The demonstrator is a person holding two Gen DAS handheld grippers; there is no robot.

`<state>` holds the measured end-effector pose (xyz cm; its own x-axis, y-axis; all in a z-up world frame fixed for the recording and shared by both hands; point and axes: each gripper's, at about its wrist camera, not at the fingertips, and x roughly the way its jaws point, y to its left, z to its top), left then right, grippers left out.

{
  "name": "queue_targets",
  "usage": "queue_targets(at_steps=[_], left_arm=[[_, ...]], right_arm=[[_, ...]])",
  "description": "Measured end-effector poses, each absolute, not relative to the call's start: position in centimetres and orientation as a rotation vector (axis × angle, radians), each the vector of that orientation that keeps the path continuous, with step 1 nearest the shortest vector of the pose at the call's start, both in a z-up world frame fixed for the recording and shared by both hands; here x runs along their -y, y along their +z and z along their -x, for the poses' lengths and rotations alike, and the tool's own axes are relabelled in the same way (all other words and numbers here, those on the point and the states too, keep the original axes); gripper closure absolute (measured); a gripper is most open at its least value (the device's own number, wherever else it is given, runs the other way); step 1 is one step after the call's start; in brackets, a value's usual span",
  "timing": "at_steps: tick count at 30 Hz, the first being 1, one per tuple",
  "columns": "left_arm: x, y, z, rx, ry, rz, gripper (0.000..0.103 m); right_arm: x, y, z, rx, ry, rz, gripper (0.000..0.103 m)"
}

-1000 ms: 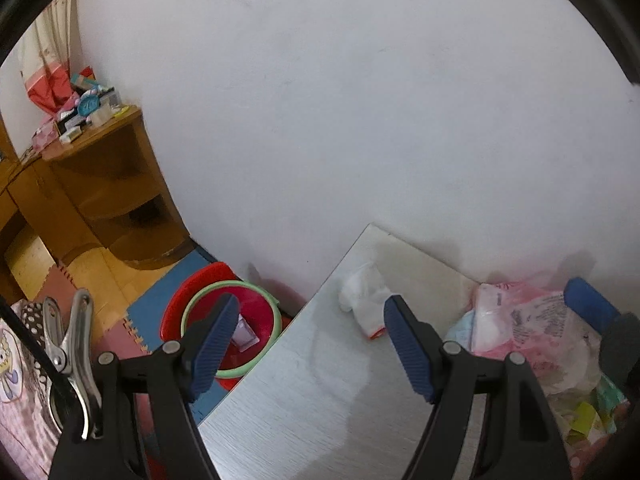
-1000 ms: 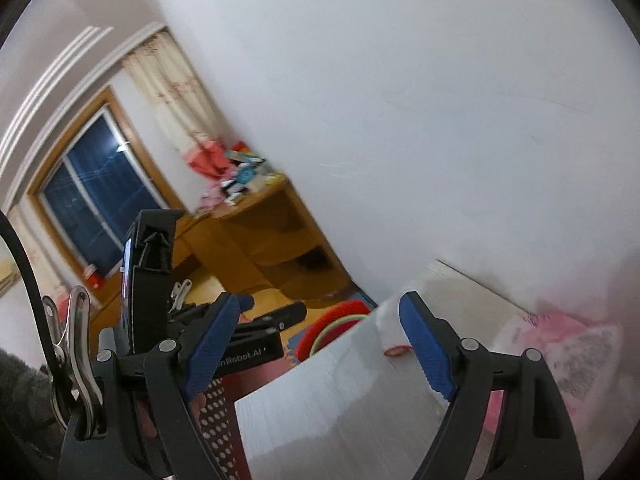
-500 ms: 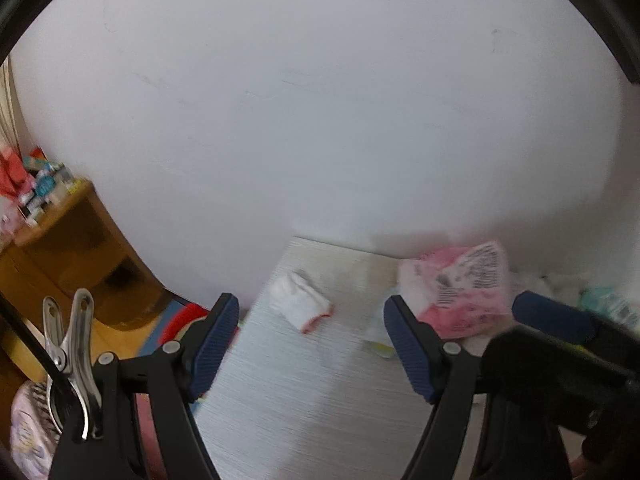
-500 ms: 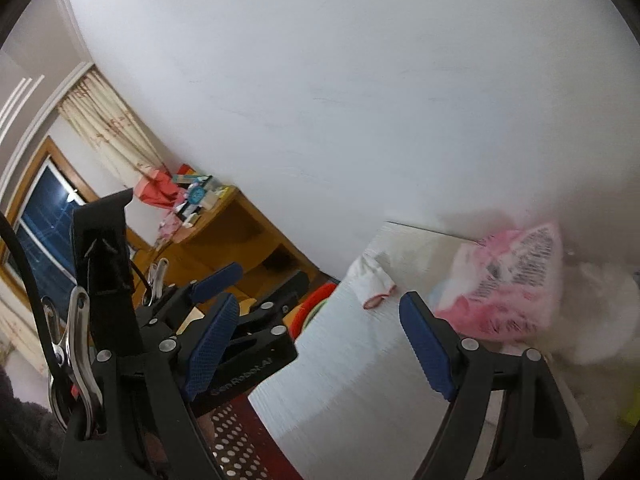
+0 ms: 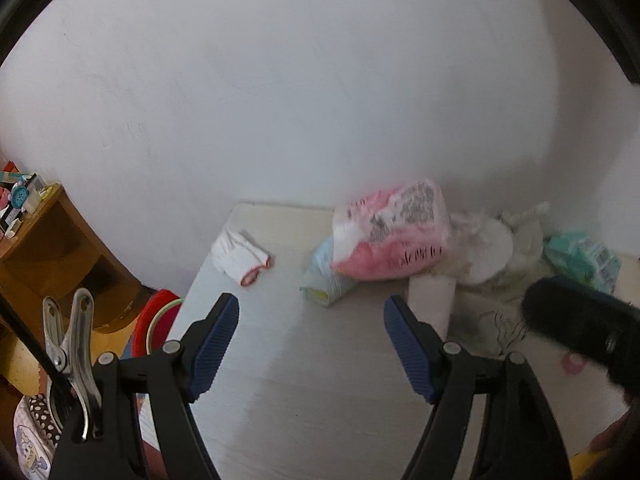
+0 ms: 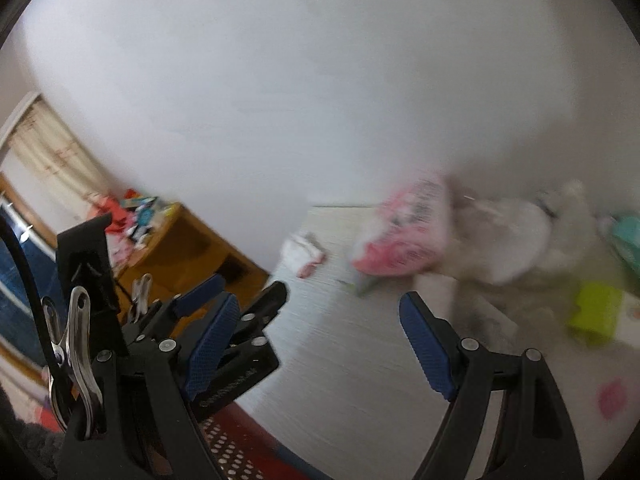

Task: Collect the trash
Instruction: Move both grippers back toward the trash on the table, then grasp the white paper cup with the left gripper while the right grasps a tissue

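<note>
While both grippers, left and right, hover with fingers released and empty, nothing appears collected: the trash lies piled on the desk by the wall, seemingly untouched.

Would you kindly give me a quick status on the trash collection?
Left gripper and right gripper open, empty. Trash pile around pink bag against wall; white wad lies apart on table. Path clear.

Left gripper and right gripper both angled downward side by side, jaws wide apart with nothing between them.
</note>
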<state>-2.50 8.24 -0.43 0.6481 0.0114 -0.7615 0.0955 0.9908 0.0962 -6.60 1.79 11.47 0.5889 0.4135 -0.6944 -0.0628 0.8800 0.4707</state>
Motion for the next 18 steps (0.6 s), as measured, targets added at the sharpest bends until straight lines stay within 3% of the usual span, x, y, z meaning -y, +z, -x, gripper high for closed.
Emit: queue_targets(at_steps=[14, 18], left_arm=[[-1.2, -8.8, 0.9, -1.065, -0.144, -0.125, 0.025], [0.7, -10.3, -0.3, -1.066, -0.188, -0.148, 0.024]], right_arm=[[4.7, 2.8, 5.0, -1.064, 0.073, -0.171, 0.019], [6.1, 0.9, 4.1, -1.083, 0.065, -0.191, 0.029]])
